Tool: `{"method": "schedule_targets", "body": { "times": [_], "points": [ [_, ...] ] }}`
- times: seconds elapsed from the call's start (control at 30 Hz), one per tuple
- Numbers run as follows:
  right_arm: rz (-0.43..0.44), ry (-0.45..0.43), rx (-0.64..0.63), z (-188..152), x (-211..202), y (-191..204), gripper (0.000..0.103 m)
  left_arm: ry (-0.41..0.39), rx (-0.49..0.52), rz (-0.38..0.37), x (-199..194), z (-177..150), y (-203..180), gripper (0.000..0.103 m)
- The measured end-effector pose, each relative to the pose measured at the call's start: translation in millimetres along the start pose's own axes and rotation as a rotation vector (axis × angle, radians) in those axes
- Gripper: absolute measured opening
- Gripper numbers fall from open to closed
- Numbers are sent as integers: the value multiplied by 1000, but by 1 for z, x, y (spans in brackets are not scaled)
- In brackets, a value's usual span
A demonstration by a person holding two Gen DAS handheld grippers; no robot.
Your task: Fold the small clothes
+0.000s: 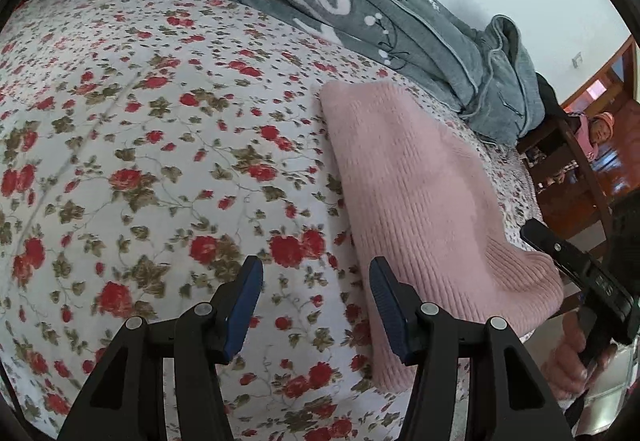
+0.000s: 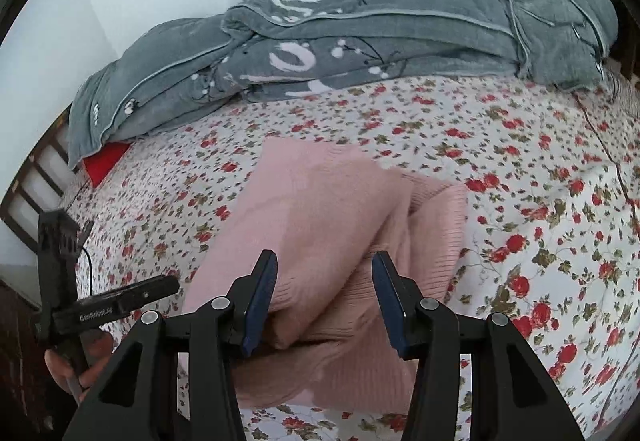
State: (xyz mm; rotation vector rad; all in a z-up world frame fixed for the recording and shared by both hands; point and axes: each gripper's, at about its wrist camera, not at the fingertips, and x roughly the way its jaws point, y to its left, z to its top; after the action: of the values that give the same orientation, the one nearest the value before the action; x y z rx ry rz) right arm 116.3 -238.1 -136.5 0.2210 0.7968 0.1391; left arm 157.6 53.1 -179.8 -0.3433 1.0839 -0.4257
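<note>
A pink knit sweater (image 1: 420,185) lies folded into a long strip on the floral bedsheet (image 1: 160,161). My left gripper (image 1: 316,305) is open and empty over the sheet, just left of the sweater's near end. In the right wrist view the sweater (image 2: 320,209) lies folded in layers with a ribbed hem (image 2: 444,237) at the right. My right gripper (image 2: 324,297) is open, its fingers straddling a fold of the sweater's near edge. Each view shows the other gripper at its edge, held in a hand.
A grey patterned blanket (image 2: 360,29) is bunched along the far side of the bed, by the white wall. A red item (image 2: 104,161) peeks from under it. Wooden furniture and a doll-like figure (image 1: 600,129) stand beyond the bed edge at the right.
</note>
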Motion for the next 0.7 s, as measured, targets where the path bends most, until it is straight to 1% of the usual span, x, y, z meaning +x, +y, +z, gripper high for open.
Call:
{"method": "schedule_targets", "body": {
  "times": [0.1,0.13,0.2,0.23,0.33,0.43,0.5,0.7],
  "points": [
    [-15,14,5,2,3,-3,49,25,46,-24,11,-4,-12,53],
    [-14,26,7,2,7,-4,49,32,58,-16,15,-5,-17,53],
    [-11,59,12,0,16,-5,49,20,71,3,19,-7,-23,53],
    [-11,81,12,-3,22,-5,49,18,72,1,20,-7,-24,53],
    [-1,100,32,-7,31,-7,49,32,49,-28,22,-5,-20,53],
    [1,106,49,-7,37,-10,54,44,17,-64,21,-5,-12,53],
    [-1,117,55,-7,42,-13,55,48,8,-77,20,-7,-10,53],
    [34,123,92,-9,46,-17,55,34,29,-64,20,-12,-18,53]
  ]
}}
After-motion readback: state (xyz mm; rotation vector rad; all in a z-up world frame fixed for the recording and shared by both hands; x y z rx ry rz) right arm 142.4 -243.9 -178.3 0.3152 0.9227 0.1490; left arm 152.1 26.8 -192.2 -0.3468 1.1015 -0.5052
